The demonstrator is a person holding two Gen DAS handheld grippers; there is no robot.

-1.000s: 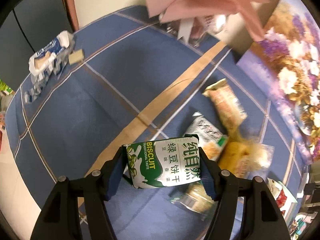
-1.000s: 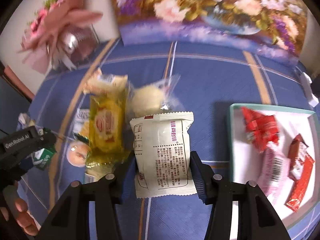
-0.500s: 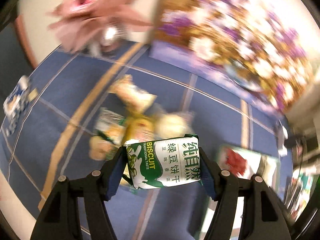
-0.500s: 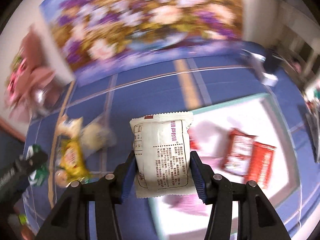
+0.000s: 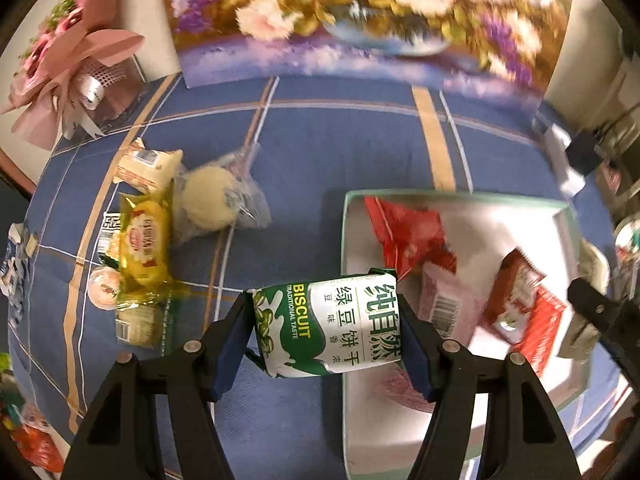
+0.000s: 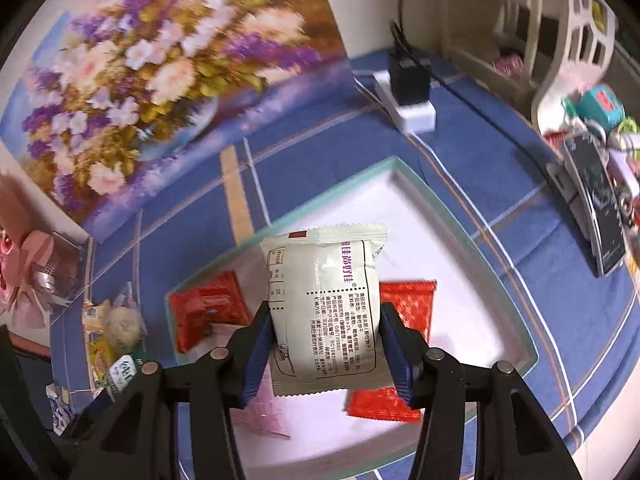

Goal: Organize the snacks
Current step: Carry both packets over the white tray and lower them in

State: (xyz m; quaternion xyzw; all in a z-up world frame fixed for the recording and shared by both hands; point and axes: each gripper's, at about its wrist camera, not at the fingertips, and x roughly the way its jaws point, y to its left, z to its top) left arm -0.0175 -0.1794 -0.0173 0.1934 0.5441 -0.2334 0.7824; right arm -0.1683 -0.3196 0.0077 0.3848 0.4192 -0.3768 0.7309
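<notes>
Left hand-held gripper (image 5: 327,334) clamped a green biscuit pack (image 5: 328,330) at the tray (image 5: 460,196) edge; right hand-held gripper (image 6: 324,344) held a cream packet (image 6: 326,300) above it. Step: delivery. Next: lower, release inside.

The pale cream printed snack packet (image 6: 326,304) hides the middle of the white, green-rimmed tray (image 6: 460,240), covering part of a red foil packet (image 6: 408,308) and a blurred pink wrapper (image 6: 260,412).

Each hand-held gripper, the left (image 5: 326,334) and the right (image 6: 325,338), is matt black plastic with angular open-framed arms, silver round screws and dark blue ribbed finger pads (image 5: 230,346).
</notes>
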